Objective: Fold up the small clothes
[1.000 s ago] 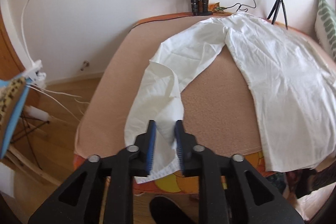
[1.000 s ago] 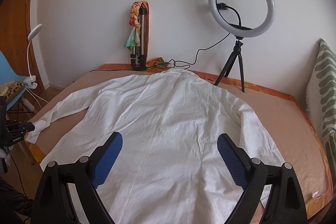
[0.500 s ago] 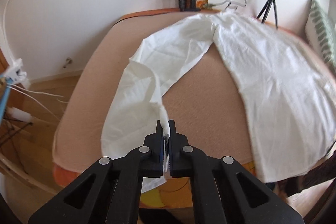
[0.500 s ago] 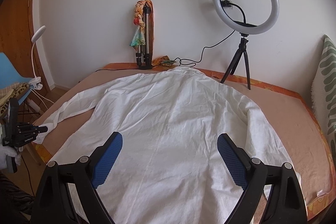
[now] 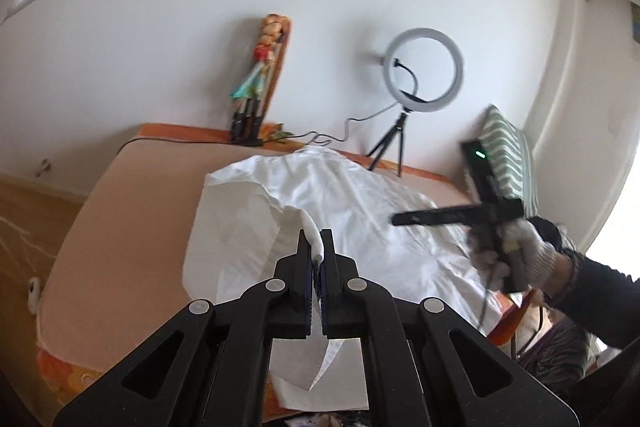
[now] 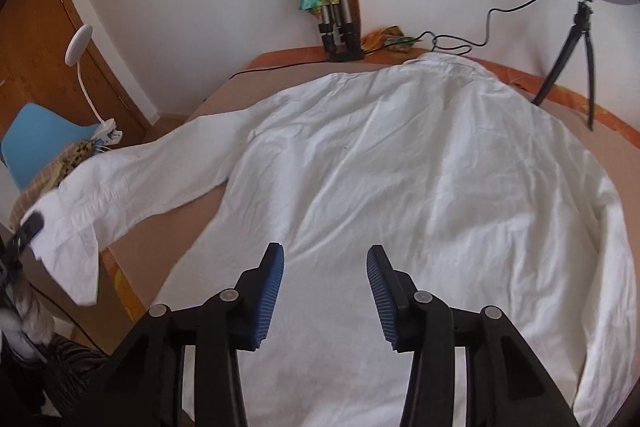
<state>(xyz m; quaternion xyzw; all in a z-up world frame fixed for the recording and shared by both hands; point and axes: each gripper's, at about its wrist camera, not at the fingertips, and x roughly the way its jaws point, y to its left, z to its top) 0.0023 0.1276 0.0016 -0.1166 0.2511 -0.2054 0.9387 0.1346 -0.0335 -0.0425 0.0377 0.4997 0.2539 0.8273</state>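
One white shirt lies spread back-up on one bed, collar toward 12 o'clock by the wall, hem toward 6 o'clock. Its two sleeves differ: the one at 9 o'clock in the right wrist view stretches off the bed edge with its cuff raised, the other lies folded along the body at 3 o'clock.

The left gripper is pressed together on that raised sleeve cuff, white cloth pinched between its two fingers and hanging below them. The right gripper hovers over the lower back of the shirt, its two blue-padded fingers spread apart with nothing between them; a gloved hand holds it at 3 o'clock in the left view.

Against the wall stand one ring light on a small tripod, one folded tripod draped with a colourful scarf, and one striped pillow at 3 o'clock. One white desk lamp and one blue chair sit at 9 o'clock
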